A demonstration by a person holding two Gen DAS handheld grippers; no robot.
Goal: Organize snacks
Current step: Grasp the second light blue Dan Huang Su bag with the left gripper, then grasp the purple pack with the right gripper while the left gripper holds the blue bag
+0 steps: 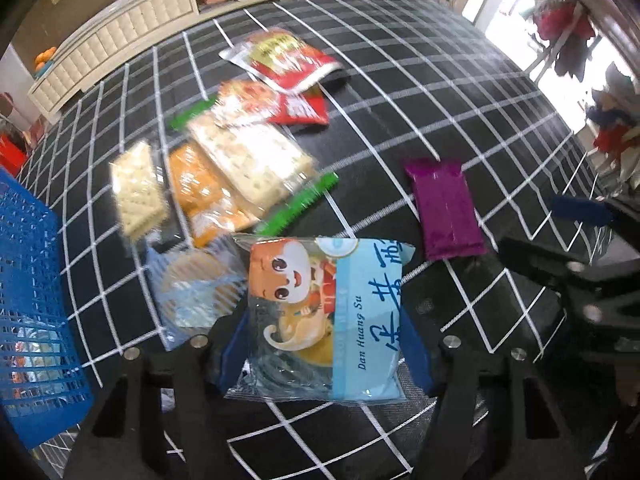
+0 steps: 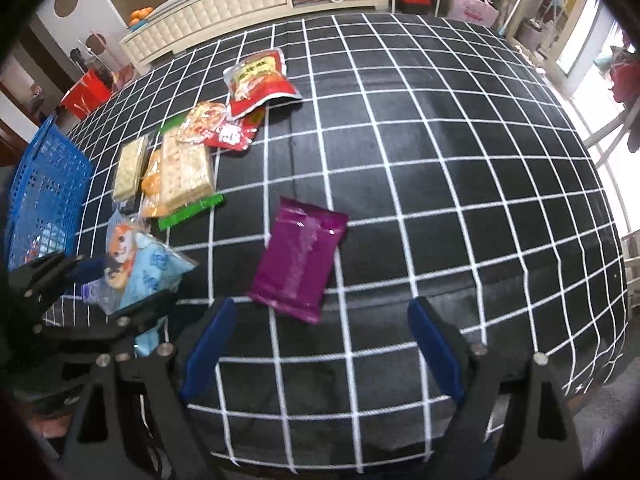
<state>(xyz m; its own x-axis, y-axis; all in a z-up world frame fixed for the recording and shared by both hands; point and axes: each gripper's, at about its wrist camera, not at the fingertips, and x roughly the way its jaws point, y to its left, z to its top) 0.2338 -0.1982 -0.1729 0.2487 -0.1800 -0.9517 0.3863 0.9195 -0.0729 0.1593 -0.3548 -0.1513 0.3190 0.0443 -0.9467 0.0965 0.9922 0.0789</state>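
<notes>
My left gripper is shut on a light blue snack packet with a cartoon face, held above the checked table; the packet also shows in the right wrist view. My right gripper is open and empty, just short of a purple packet lying flat; the purple packet also shows in the left wrist view. A blue mesh basket stands at the left, holding some packets; it also shows in the right wrist view.
A pile of snacks lies on the black checked cloth: cracker packs, an orange packet, red bags, a blue-striped packet. A cream cabinet stands behind the table. The right gripper shows in the left wrist view.
</notes>
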